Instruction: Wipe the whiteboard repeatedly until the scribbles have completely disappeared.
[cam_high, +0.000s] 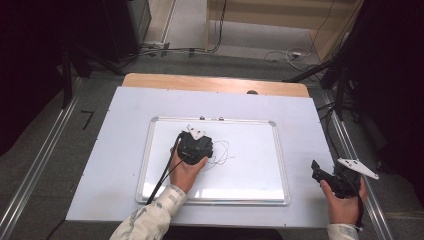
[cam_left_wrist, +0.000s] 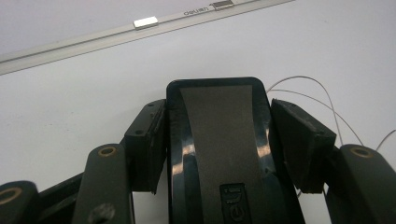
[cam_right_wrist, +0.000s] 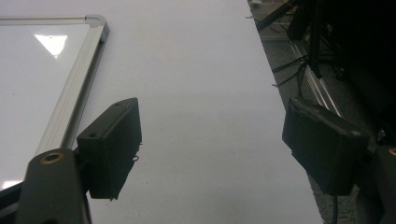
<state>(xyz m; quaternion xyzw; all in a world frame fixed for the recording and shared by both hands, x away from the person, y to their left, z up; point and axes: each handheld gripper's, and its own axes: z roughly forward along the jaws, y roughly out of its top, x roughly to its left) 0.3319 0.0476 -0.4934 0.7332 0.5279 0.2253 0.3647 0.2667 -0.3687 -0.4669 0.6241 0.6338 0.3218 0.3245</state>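
A black glossy eraser (cam_left_wrist: 218, 154) with a grey strip down its middle rests flat on the whiteboard (cam_high: 250, 172). My left gripper (cam_high: 196, 146) is shut on it, one pad pressed on each long side (cam_left_wrist: 149, 140). It sits over the middle of the board, and thin pen scribbles (cam_high: 223, 152) lie just to its right, the same curved lines (cam_left_wrist: 322, 95) showing beyond the right pad. My right gripper (cam_high: 322, 175) is held off the board's right side, near the table's right edge. Its jaws (cam_right_wrist: 210, 149) stand wide open over the white surface with nothing between them.
The whiteboard's metal frame (cam_right_wrist: 77, 88) lies on a white sheet (cam_high: 117, 150) that covers a wooden table (cam_high: 215, 82). Metal rails (cam_high: 35, 170) run along both sides of the table. Cables and dark stands (cam_high: 345, 85) are on the floor beyond.
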